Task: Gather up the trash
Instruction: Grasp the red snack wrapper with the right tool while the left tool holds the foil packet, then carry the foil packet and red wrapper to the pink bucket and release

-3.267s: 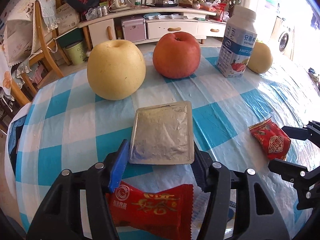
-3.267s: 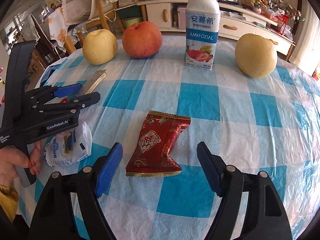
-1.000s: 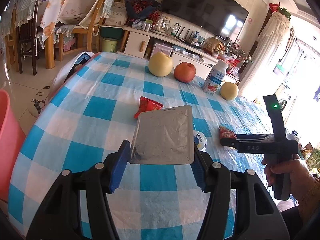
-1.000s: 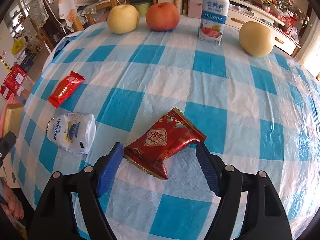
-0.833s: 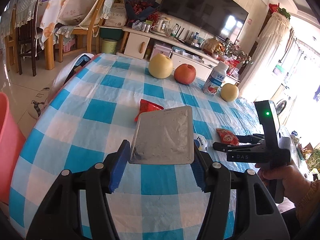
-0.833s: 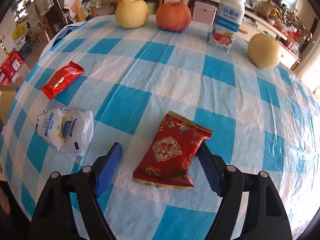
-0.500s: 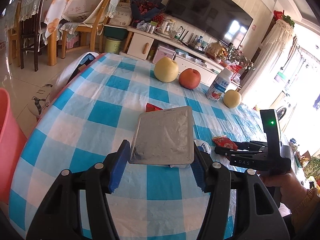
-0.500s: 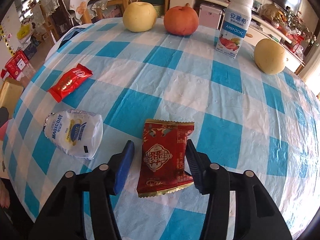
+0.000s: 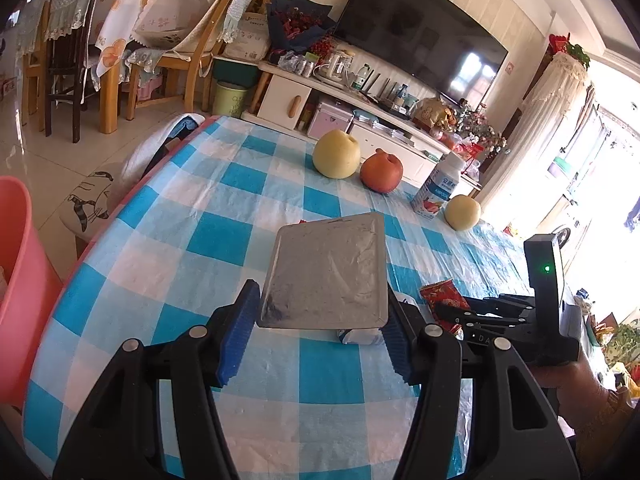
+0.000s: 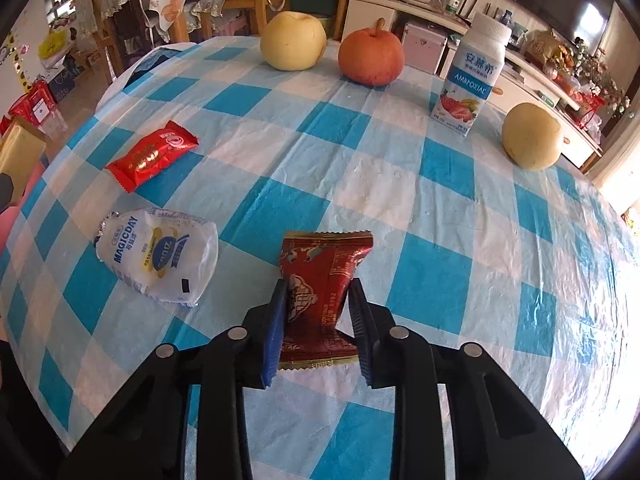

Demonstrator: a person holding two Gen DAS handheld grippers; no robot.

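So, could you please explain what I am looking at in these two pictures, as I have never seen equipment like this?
There is no robot here. A person holds a hand-operated gripper in each hand, and each gripper carries a wide-angle camera looking along its two fingers, so the black arms at the bottom of each picture are the tool itself.

The left picture shows the left gripper holding a flat silver foil packet. The right gripper appears at its right edge.

In the right picture, the right gripper is closing on a dark red snack wrapper.

On the blue checked tablecloth lie a bright red wrapper and a white plastic wrapper. Farther back are two yellow pears, a red apple and a yogurt bottle.
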